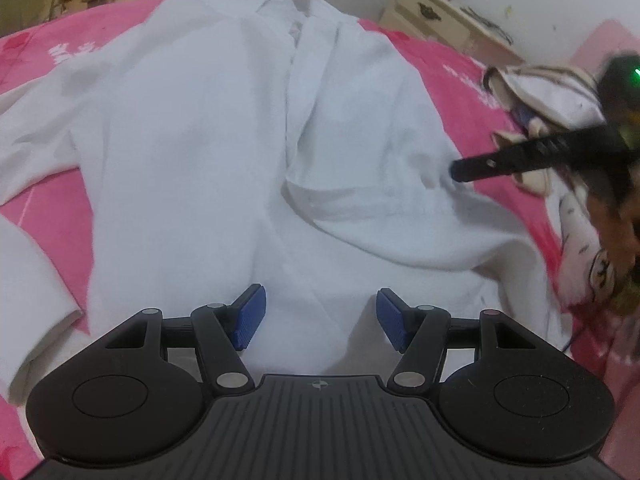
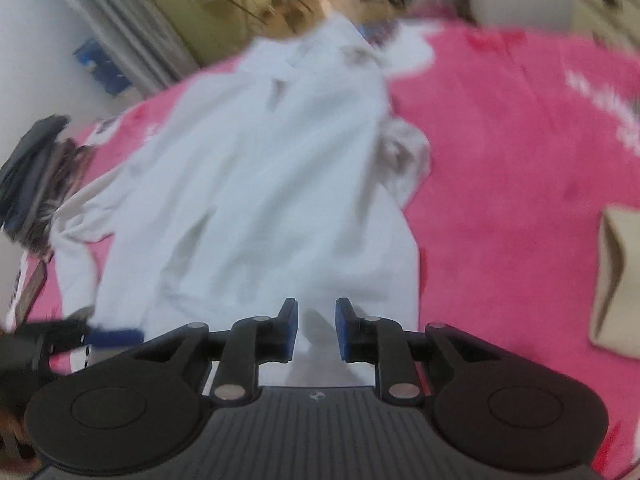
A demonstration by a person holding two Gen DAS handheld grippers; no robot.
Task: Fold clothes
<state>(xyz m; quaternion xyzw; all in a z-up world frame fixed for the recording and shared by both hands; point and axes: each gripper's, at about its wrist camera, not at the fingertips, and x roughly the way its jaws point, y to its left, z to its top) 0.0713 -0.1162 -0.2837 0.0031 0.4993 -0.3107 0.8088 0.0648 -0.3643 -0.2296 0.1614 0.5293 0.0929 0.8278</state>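
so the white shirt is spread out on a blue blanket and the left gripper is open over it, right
Not quite: the blanket is pink, not blue, as the left wrist view shows. The rest holds: the white shirt is spread out on it, and the left gripper is open over it.

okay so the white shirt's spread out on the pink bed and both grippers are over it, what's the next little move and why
Probably bring the right gripper down and close its fingers on the near edge of the white shirt. Both grippers, including the left gripper, stand open with nothing pinched, and the shirt lies unfolded, so a fold needs a grip first.
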